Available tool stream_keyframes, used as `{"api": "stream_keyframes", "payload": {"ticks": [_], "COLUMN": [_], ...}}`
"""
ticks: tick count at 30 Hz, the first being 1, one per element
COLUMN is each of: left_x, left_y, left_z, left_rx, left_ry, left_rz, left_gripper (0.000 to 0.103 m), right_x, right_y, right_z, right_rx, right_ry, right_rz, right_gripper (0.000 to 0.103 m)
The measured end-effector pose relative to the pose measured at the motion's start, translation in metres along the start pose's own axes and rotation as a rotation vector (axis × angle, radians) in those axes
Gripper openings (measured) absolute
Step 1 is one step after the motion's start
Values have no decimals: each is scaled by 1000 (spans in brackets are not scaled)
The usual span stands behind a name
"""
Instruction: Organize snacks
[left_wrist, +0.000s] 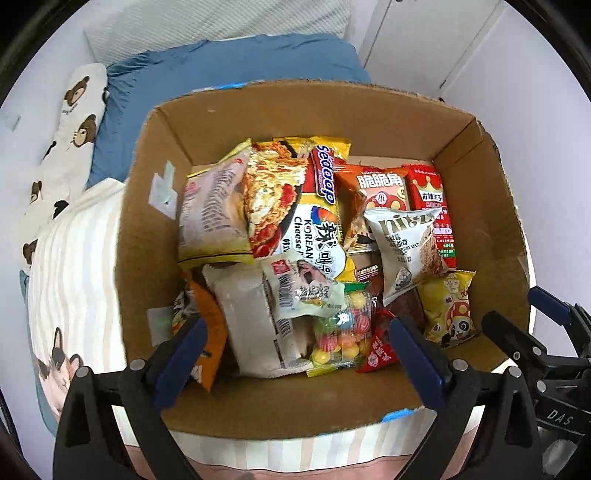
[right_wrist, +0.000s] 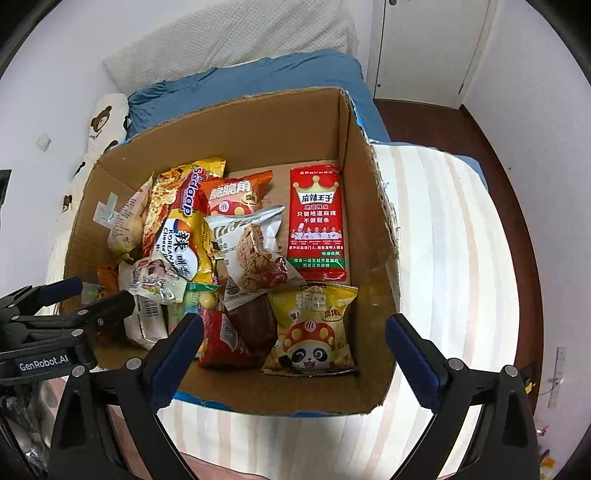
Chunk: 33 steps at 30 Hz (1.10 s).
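Holding both tongs wide apart and empty, we keep our left gripper (left_wrist: 295, 354) above the near edge of the cardboard box (left_wrist: 332, 110), over a bag of coloured candy balls (left_wrist: 341, 332), and our right gripper (right_wrist: 295, 350) over a yellow panda snack bag (right_wrist: 312, 332). Noodle packets (left_wrist: 295, 199) fill the box's left side; a red spicy-strip pack (right_wrist: 319, 221) lies flat at right. Around the box lies a striped blanket (right_wrist: 443, 258).

A cardboard box (right_wrist: 258, 129) sits on a bed, with a pillow (right_wrist: 229, 40) behind it. Inside, the Korean cheese ramen packet (right_wrist: 184, 236) lies at the left, the oat cookie packet (right_wrist: 255, 251) in the middle, and the spicy strip packet (right_wrist: 317, 221) flat along the right wall. The panda crisps bag (right_wrist: 314, 332) lies in front of that strip packet. A candy bag (left_wrist: 343, 328) lies near the front.
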<state>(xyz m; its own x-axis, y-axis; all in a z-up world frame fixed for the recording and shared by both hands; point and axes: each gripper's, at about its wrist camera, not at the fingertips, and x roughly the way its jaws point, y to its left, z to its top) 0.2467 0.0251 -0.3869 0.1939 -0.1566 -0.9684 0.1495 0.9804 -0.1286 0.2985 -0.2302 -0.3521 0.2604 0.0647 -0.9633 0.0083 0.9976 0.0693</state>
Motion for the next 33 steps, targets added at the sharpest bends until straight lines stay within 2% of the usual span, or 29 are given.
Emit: {"api": "stream_keyframes", "payload": {"ticks": [7, 12, 21, 33], "left_x": [-29, -60, -124, -200], "left_y": [3, -1, -7, -11], "left_z": [-15, -41, -104, -191], "left_rx": [-19, -24, -17, 3], "left_ry": [-75, -157, -303, -466], "left_rz": [16, 35, 40, 74], "left_gripper": [101, 101, 101, 101], "right_x": [-32, -66, -148, -244], "right_y": [7, 12, 26, 37], "right_z": [-12, -29, -90, -175], "right_rx": [-7, -16, -57, -84], "right_ry": [-63, -132, -293, -445], "right_rz": [-9, -1, -19, -5], "right_gripper": [101, 101, 101, 101]}}
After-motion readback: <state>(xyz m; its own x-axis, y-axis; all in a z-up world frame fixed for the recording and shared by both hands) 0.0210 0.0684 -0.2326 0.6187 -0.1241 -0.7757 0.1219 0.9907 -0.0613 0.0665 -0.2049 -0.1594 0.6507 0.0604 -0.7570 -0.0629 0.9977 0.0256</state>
